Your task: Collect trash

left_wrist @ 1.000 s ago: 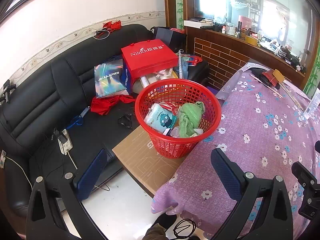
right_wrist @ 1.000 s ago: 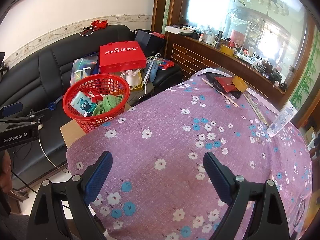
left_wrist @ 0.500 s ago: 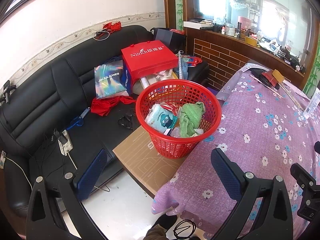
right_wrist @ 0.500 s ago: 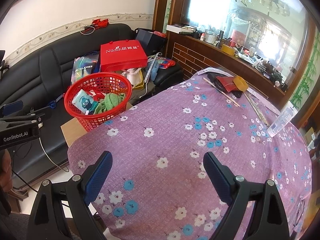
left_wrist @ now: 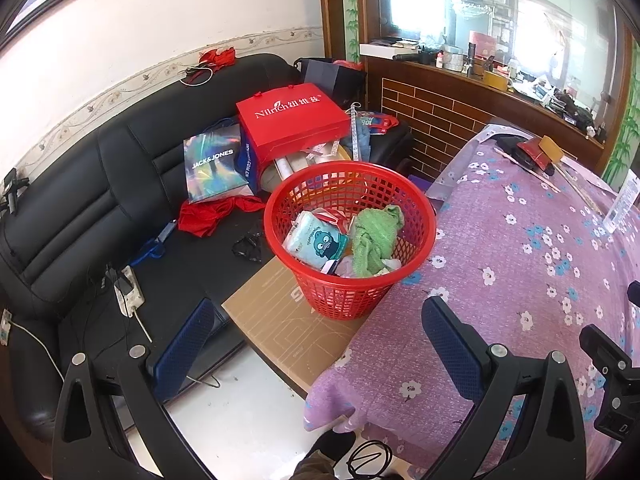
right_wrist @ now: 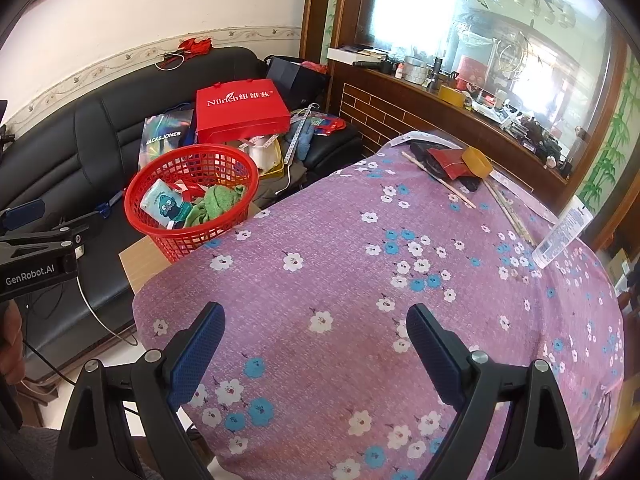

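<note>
A red mesh basket (left_wrist: pixel 416 258) (right_wrist: pixel 160 236) stands on a cardboard sheet (left_wrist: pixel 288 320) at the left edge of the table. Inside it lie a light blue tissue pack (left_wrist: pixel 316 240) (right_wrist: pixel 166 206), a green cloth (left_wrist: pixel 376 236) (right_wrist: pixel 214 202) and some paper scraps. My left gripper (left_wrist: pixel 320 332) hangs open, nothing in it, just in front of the basket. Over the near part of the purple flowered tablecloth (right_wrist: pixel 360 280) my right gripper (right_wrist: pixel 316 340) is open and holds nothing. A white tube (right_wrist: pixel 562 232) lies at the table's right edge.
A black sofa (left_wrist: pixel 80 220) on the left carries a red gift bag (left_wrist: pixel 292 120), a shiny shopping bag (left_wrist: pixel 212 168), red cloth and a power strip (left_wrist: pixel 128 290). Sticks and a red and yellow packet (right_wrist: pixel 460 164) lie at the table's far end. A brick ledge (right_wrist: pixel 400 112) runs behind.
Both views have shifted slightly; the basket sits a little further right in the right wrist view. Nothing was picked up or released.
</note>
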